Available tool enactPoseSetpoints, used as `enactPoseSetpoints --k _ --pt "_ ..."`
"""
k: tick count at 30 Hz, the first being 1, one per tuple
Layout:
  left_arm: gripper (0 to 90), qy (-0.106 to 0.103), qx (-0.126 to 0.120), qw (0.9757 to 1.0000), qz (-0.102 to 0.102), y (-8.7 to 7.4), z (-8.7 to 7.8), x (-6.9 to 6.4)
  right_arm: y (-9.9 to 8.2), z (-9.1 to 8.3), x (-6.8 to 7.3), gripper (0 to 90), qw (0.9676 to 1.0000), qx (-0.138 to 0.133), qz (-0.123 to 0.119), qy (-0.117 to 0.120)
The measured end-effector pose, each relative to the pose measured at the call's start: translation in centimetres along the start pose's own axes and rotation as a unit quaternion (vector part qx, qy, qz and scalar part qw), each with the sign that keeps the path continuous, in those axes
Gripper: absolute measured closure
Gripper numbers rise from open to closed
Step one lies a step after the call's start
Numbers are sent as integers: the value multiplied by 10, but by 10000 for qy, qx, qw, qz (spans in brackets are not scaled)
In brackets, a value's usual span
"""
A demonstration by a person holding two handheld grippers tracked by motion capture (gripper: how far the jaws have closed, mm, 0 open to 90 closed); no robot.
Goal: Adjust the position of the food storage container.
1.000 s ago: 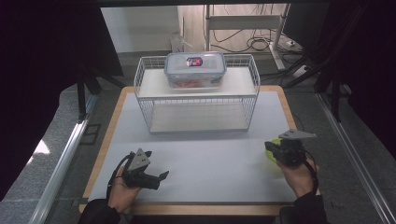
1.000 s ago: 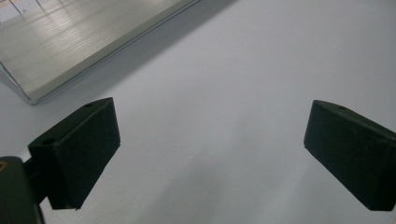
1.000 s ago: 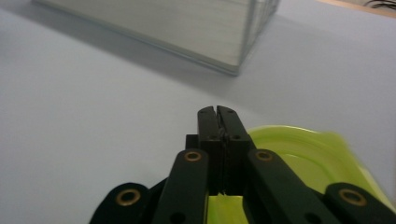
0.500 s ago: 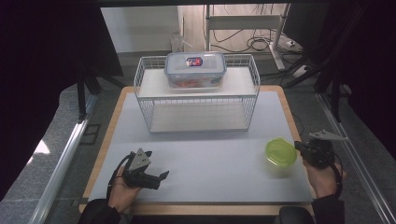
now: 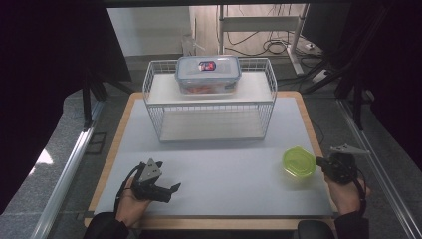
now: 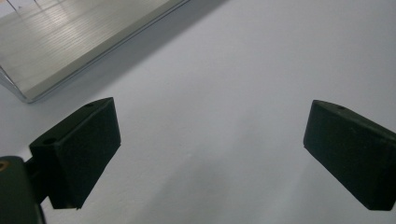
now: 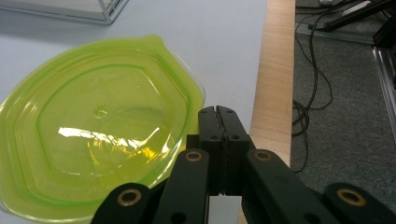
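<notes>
The green silicone lid lies flat on the bench near its right edge. Right gripper fingers are closed empty just beside it; left gripper fingers gape, idle. Lidded container on the wire rack is untouched.

A white wire rack stands at the counter's far side. On its top shelf sits a clear lidded container, seemingly holding something reddish.
</notes>
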State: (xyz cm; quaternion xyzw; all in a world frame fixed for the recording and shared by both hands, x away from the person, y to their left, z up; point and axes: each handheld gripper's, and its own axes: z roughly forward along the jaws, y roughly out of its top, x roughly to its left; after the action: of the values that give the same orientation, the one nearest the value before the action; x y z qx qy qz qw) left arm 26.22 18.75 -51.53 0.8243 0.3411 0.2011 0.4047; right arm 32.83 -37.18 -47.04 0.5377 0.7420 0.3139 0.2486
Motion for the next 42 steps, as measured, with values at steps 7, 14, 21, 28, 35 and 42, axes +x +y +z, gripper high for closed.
enactPoseSetpoints --k 7,14,21,28,35,42 --pt "41 6 30 10000 9 0 1 -1 -2 6 8 898 9997 130 1 210" --pt "41 10 35 10000 16 0 1 -1 -2 13 11 898 9993 185 -23 325" --pt "42 9 62 10000 30 0 1 -1 -11 24 1 898 9975 379 203 565" --pt "43 10 74 10000 48 0 2 -1 -13 33 3 898 9952 466 242 827" --pt "43 31 89 9999 65 0 2 -1 -9 41 17 898 9932 626 41 980" --pt "43 37 103 9999 74 0 3 -1 -6 47 34 898 9907 753 -139 1124"
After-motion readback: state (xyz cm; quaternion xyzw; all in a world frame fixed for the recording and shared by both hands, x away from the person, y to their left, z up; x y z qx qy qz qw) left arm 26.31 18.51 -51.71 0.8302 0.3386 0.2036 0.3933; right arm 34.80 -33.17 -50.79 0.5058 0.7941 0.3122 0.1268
